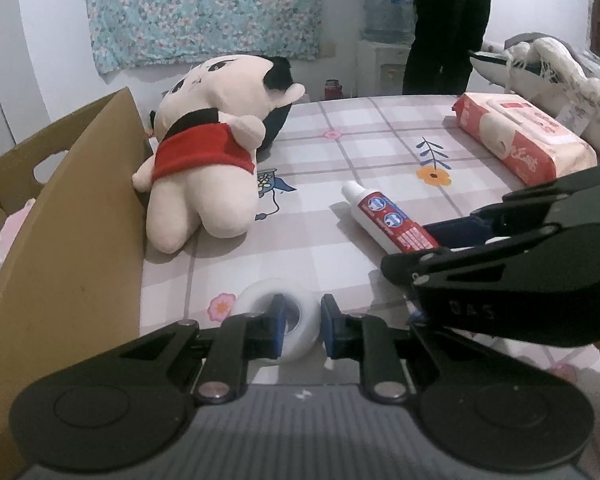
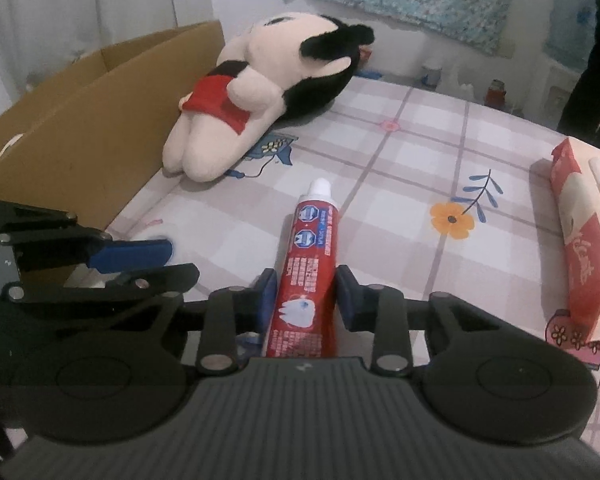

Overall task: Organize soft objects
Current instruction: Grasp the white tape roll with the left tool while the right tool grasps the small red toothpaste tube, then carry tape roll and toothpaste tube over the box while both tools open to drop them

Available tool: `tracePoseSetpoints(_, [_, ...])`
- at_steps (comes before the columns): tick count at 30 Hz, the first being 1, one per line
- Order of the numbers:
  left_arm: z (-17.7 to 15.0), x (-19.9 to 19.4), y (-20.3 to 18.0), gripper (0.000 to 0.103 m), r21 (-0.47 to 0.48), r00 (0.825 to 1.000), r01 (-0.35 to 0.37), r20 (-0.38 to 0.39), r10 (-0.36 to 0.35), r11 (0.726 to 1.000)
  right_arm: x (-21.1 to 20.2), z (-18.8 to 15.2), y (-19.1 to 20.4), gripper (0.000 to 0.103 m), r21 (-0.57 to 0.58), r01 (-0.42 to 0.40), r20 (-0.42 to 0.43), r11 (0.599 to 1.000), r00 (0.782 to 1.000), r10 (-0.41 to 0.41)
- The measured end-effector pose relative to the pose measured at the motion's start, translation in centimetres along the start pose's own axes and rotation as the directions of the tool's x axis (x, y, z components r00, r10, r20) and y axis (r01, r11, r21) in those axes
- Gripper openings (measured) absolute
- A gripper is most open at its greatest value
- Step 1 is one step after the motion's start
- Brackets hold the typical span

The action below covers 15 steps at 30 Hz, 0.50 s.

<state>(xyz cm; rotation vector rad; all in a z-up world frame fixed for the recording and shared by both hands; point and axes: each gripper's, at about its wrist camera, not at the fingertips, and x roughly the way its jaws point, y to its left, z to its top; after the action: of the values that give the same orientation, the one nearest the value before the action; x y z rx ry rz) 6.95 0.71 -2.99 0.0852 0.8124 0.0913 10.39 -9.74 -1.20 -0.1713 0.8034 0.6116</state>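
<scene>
Cardboard box stands left of both pairs of fingers, a plush doll lying against its wall, ahead. Wipes pack lies far right. Toothpaste tube runs lengthwise between the right gripper's spread fingers, apparently unpinched. Tape roll sits at the left gripper, whose parted fingers straddle its right wall, one inside the hole.

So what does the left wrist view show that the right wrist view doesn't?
Only the left wrist view: the left gripper with one finger inside the white tape roll, one outside, and the box's pink contents.

Only the right wrist view: the right gripper straddling the toothpaste tube.

Both: the plush doll against the cardboard box, the wipes pack, the tube, the checked tablecloth.
</scene>
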Motion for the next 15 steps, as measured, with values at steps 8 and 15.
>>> tracePoseSetpoints(8, [0.0,-1.1,-0.9,0.016,0.056,0.999,-0.022,0.030,0.020,0.998,-0.9,-0.7,-1.9,0.029,0.176,-0.071,0.034,0.982,0.997,0.066])
tracePoseSetpoints(15, [0.4,-2.8,-0.8,0.016,0.054,0.998,-0.041,0.055,0.038,0.998,-1.8,-0.7,-2.6,0.029,0.227,-0.089,0.061,0.970,0.995,0.078])
